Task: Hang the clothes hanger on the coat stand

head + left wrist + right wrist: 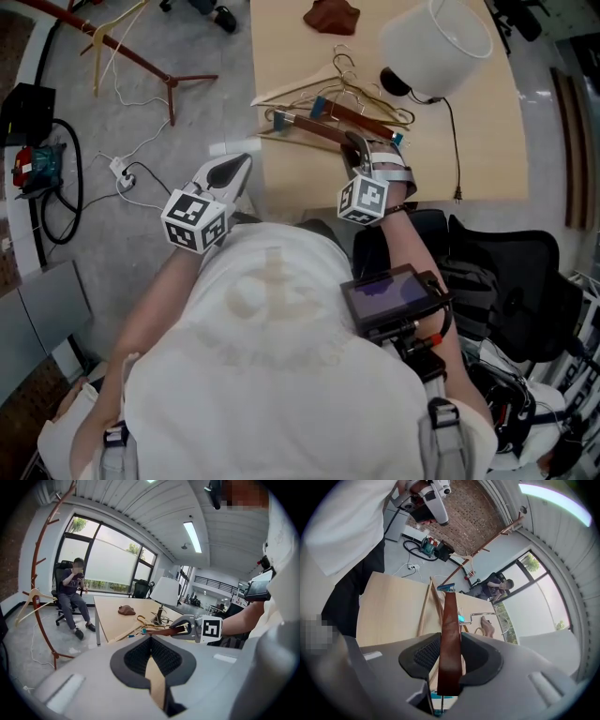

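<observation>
My right gripper [356, 148] is shut on the flat bar of a dark brown wooden hanger [323, 128], held just above the pale wooden table [469, 159]. In the right gripper view the bar [450, 616] runs straight out between the pads of the right gripper [449, 645]. The left gripper view shows that hanger [161, 631] in the right gripper [187, 626]. My left gripper [239, 169] hangs off the table's left edge, shut and empty [150, 641]. The red-brown coat stand [141, 61] [40, 573] stands on the floor at far left and carries a light wooden hanger [103, 37] [33, 597].
Other hangers [328, 89] lie tangled on the table, beside a white-shaded lamp [436, 42] and a brown cloth [331, 14]. A power strip with cables [122, 169] lies on the floor near the stand. A person sits on a chair [70, 592] beyond it.
</observation>
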The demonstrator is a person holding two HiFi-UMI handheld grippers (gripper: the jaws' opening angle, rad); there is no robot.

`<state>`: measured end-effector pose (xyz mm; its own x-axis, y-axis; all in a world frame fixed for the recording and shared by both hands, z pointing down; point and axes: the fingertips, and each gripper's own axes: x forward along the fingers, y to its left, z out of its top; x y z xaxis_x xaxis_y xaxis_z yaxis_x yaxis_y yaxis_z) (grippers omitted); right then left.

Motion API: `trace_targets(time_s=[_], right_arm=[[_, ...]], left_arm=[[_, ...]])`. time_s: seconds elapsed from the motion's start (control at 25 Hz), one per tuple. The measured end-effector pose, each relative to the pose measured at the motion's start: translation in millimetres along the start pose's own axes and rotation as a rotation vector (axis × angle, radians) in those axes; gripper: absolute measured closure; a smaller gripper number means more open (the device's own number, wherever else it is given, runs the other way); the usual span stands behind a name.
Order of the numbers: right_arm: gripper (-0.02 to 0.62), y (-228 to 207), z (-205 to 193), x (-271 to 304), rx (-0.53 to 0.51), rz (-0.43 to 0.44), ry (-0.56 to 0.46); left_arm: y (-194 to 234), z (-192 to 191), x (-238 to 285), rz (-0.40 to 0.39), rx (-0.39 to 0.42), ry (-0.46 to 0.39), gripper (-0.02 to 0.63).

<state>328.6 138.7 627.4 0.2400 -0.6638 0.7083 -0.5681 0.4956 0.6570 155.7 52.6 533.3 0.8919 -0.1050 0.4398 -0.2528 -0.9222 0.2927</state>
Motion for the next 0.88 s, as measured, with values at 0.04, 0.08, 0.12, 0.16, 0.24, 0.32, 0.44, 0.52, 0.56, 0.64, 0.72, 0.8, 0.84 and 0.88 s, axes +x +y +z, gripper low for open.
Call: trace_targets(time_s=[0.04, 0.08, 0.12, 0.16, 0.24, 0.32, 0.44, 0.52, 0.56, 0.64, 0.72, 0.8, 0.84, 0.88], right_arm=[[0.449, -3.5, 2.1, -3.1, -0.012, -0.020, -0.006], [0.449, -7.5, 4.9, -5.7, -0.020, -0.040, -0.014], [0.449, -12.1, 8.7, -8.4, -0.028, -0.061, -0.024], [0.449, -17.2, 13.2, -11.1, -0.036, -0.081, -0.035], [0.449, -28.7, 23.6, -16.5, -0.053, -0.121, -0.059], [0.449, -42.7, 36.2, -20.2, -0.066, -0.156, -0.084], [0.449, -65.9, 59.8, -24.5, -0.074, -0.199, -0.122], [0.449, -78.9, 78.1, -27.2, -0.081, -0.226, -0.145], [0.449, -83.4, 87.5, -28.7, -0.086, -0.238, -0.156], [0.449, -90.1, 106.5, -31.1, -0.105, -0.258, -0.174], [0.449, -98.6, 128.2, -29.4, -0.129, -0.280, -0.192], [0.449, -112.4, 154.4, -20.5, -0.143, -0.314, -0.223], [0.449, -118.1, 167.3, -15.2, -0.145, -0.331, -0.240], [0.449, -119.5, 177.3, -12.3, -0.146, -0.341, -0.251]], left_arm=[[-0.6, -0.5, -0.4, 0.001, -0.001, -0.002, 0.604], [-0.5, -0.7, -0.9, 0.003, -0.001, -0.003, 0.604], [0.3, -0.5, -1.9, 0.006, -0.001, -0.006, 0.604], [1.6, 0.3, -3.5, 0.011, -0.001, -0.011, 0.604], [5.5, 3.0, -8.3, 0.025, -0.001, -0.027, 0.604], [12.5, 6.4, -14.2, 0.045, -0.005, -0.044, 0.604], [27.3, 12.9, -23.3, 0.076, -0.011, -0.066, 0.604], [39.6, 17.8, -30.4, 0.096, -0.012, -0.082, 0.604], [45.9, 19.4, -34.5, 0.105, -0.015, -0.090, 0.604], [58.9, 21.5, -43.6, 0.121, -0.024, -0.106, 0.604], [74.7, 24.6, -53.3, 0.135, -0.026, -0.123, 0.604], [96.6, 30.6, -62.2, 0.157, -0.012, -0.145, 0.604], [108.1, 32.9, -66.2, 0.169, -0.004, -0.157, 0.604], [116.7, 32.2, -69.7, 0.173, -0.003, -0.164, 0.604]])
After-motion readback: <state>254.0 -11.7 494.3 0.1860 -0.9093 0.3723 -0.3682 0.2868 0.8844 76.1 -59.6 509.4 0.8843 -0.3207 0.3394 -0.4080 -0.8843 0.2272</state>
